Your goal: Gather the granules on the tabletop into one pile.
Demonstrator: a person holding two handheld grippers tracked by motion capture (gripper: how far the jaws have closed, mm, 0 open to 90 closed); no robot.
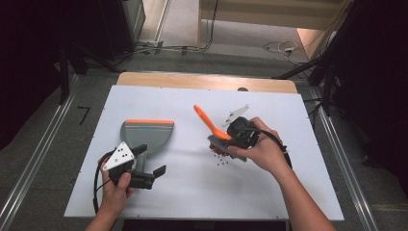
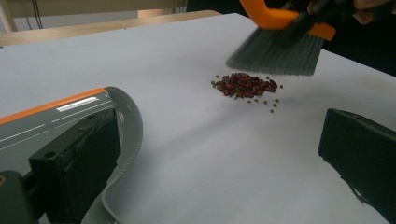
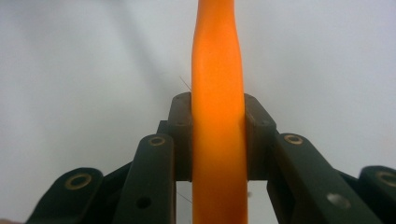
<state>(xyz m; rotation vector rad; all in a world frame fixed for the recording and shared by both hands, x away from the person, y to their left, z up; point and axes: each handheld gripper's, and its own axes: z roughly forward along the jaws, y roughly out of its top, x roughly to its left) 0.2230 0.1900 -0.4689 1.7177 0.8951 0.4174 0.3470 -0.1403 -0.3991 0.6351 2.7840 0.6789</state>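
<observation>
In the high view, the right tongs [image 1: 230, 136] are clamping the orange handle of a hand brush [image 1: 211, 126] just right of the middle of the white worktop [image 1: 192, 192], its grey bristles hanging over a small heap of red beans [image 1: 220, 152]. At nine o'clock from the beans, well apart, a grey dustpan [image 1: 146, 134] with an orange edge is lying flat. The left tongs [image 1: 150, 166] are sitting at its six o'clock end, spread wide.

In the left gripper view, the left tongs [image 2: 219, 163] are gaping, gripping nothing; one jaw is lying against the dustpan [image 2: 70, 114]. The beans [image 2: 245, 85] are lying at twelve o'clock, the brush [image 2: 280, 42] hovering above them.

In the right gripper view, the right tongs [image 3: 218, 140] are squeezing the brush handle [image 3: 218, 70] from both sides.
</observation>
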